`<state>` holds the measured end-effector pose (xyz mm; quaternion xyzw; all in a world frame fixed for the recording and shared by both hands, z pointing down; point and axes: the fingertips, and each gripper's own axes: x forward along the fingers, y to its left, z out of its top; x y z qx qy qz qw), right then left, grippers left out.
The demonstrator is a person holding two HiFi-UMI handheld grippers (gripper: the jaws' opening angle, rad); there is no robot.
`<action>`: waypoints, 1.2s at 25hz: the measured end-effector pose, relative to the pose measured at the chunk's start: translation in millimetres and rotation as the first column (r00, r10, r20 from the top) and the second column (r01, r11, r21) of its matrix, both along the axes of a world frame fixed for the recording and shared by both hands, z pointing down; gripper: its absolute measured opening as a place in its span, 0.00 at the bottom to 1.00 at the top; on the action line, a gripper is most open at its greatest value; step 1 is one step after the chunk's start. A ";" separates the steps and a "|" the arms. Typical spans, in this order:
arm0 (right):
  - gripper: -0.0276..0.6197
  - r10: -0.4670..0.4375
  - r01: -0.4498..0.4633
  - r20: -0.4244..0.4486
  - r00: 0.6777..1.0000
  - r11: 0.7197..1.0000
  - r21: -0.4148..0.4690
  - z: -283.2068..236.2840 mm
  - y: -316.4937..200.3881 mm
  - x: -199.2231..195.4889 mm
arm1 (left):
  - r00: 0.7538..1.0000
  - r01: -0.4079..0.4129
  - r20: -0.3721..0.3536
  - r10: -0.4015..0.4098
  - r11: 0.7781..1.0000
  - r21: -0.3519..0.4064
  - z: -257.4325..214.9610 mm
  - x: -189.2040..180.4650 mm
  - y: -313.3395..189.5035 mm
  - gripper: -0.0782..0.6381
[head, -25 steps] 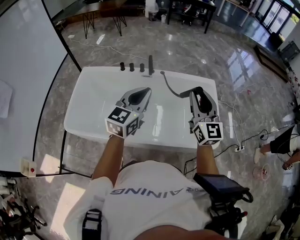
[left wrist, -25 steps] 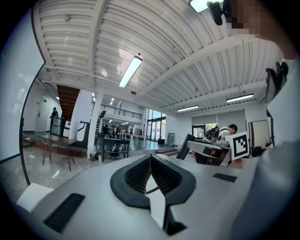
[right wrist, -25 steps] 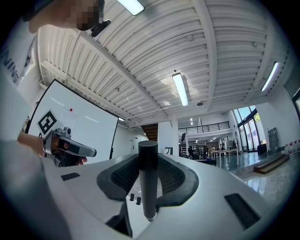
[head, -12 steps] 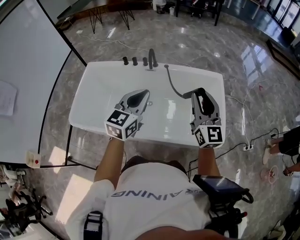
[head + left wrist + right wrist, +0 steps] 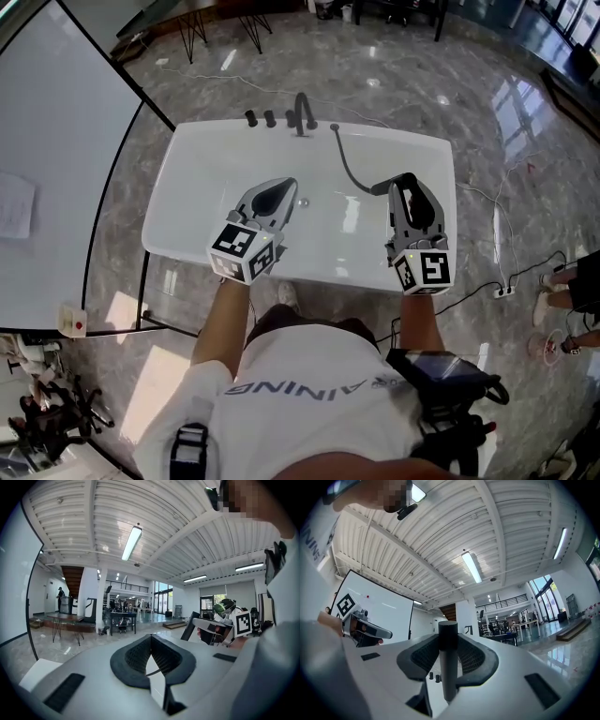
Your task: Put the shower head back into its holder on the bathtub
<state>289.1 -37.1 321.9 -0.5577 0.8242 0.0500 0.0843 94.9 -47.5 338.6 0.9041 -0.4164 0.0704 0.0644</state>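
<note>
The shower head (image 5: pixel 448 660) stands upright in the right gripper (image 5: pixel 406 184), its dark handle clamped between the two ribbed pads and its end rising just above the jaw tips. The hose (image 5: pixel 349 171) runs from the jaws' far side away to the far rim of the bathtub (image 5: pixel 161 223). There, well ahead of the jaws and off to their left, stands the row of dark tap fittings (image 5: pixel 301 112); which of them is the holder I cannot tell from here. The left gripper (image 5: pixel 287 185) hangs level with the right, well apart on its left side, its jaws brought together at the tips with nothing between them. The step in hand looks like the carry: the head is gripped and held over the tub, not yet near its seat. The next move calls for reaching forward and leftward across the tub, keeping the handle upright, lining it up over the holder's opening and lowering it in before letting go, with slack in the hose so it does not drag the head off line.
</note>
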 end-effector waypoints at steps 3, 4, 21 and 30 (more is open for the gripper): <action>0.23 -0.018 0.019 -0.041 0.999 1.000 0.023 0.0 -6.3 -9.2 | 1.000 0.003 -0.027 -0.003 1.000 0.009 1.3 -7.1 -13.4 0.13; 0.23 -0.022 0.024 -0.051 0.998 0.999 0.031 -1.6 -9.1 -14.0 | 0.999 0.002 -0.035 -0.001 1.000 0.008 2.4 -10.8 -18.5 0.13; 0.23 0.069 -0.060 -0.128 0.989 0.995 0.080 -54.1 -128.6 -139.2 | 0.985 -0.072 -0.159 0.070 0.997 -0.011 10.1 -145.8 -138.9 0.13; 0.23 0.134 -0.137 -0.139 0.981 0.991 -0.012 -28.1 -215.7 -151.7 | 0.976 -0.056 -0.213 0.041 0.996 -0.063 47.3 -195.2 -177.6 0.13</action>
